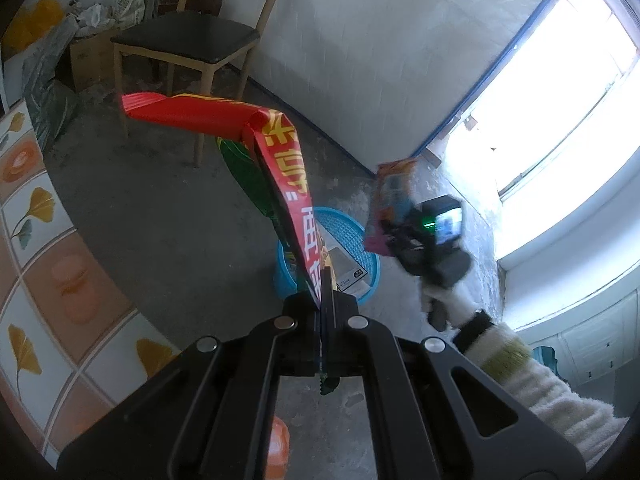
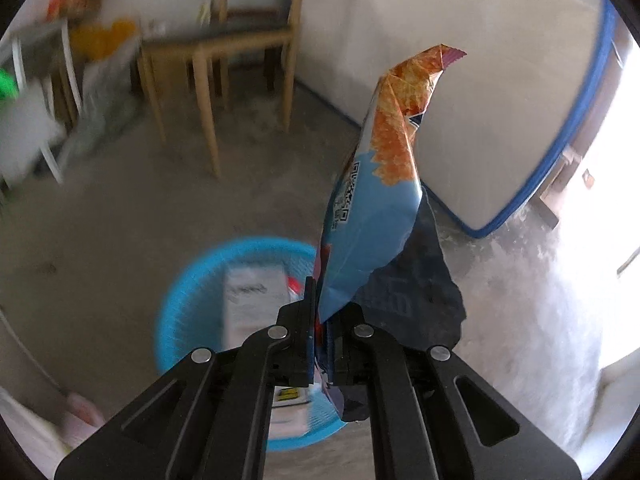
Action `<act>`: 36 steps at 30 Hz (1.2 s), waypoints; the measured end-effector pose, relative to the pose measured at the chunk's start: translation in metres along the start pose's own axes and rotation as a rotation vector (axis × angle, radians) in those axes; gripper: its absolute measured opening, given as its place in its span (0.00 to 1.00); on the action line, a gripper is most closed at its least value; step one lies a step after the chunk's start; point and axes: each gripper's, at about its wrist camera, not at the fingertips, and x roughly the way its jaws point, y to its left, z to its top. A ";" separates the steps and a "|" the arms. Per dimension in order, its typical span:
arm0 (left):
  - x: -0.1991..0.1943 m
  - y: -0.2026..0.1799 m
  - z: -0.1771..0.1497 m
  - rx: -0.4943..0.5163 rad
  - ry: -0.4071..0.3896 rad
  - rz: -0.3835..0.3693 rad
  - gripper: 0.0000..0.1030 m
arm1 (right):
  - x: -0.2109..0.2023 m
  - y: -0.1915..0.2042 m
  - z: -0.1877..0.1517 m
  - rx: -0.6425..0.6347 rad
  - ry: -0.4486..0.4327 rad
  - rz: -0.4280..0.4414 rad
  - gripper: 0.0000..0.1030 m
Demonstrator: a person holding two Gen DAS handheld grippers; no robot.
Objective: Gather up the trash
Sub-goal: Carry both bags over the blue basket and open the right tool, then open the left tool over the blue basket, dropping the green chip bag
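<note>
My left gripper (image 1: 322, 280) is shut on a long red wrapper (image 1: 224, 118) with yellow and white print; it sticks up and folds over to the left. Below it on the floor stands a blue plastic basket (image 1: 366, 258) with a white box inside. My right gripper (image 2: 320, 312) is shut on a blue and orange snack bag (image 2: 372, 216), with a dark wrapper (image 2: 420, 296) behind it. It hangs above the right side of the blue basket (image 2: 180, 292). In the left wrist view the right gripper (image 1: 404, 236) and the snack bag (image 1: 394, 188) show to the right of the basket.
A wooden chair (image 1: 184, 40) with a dark seat stands on the concrete floor behind the basket. A tiled table edge (image 1: 52, 264) runs along the left. A white panel with blue trim (image 1: 372, 60) leans at the back. Bags and a cardboard box (image 1: 86, 54) lie in the far corner.
</note>
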 end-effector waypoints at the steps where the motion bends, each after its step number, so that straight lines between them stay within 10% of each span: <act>1: 0.003 0.001 0.001 -0.001 0.004 0.000 0.00 | 0.019 0.001 -0.005 -0.006 0.047 0.019 0.04; 9: 0.040 -0.004 0.011 0.020 0.073 0.015 0.00 | 0.100 0.005 -0.047 -0.023 0.309 0.077 0.05; 12: 0.060 -0.005 0.019 0.006 0.108 0.007 0.00 | 0.111 -0.004 -0.048 0.070 0.358 0.118 0.25; 15: 0.081 -0.003 0.026 -0.012 0.151 0.008 0.00 | 0.100 -0.017 -0.045 0.157 0.304 0.153 0.51; 28: 0.163 -0.008 0.041 -0.059 0.312 0.050 0.00 | -0.005 -0.083 -0.122 0.649 0.051 0.362 0.55; 36: 0.197 -0.026 0.045 0.058 0.312 0.151 0.00 | -0.042 -0.050 -0.196 0.729 0.083 0.393 0.55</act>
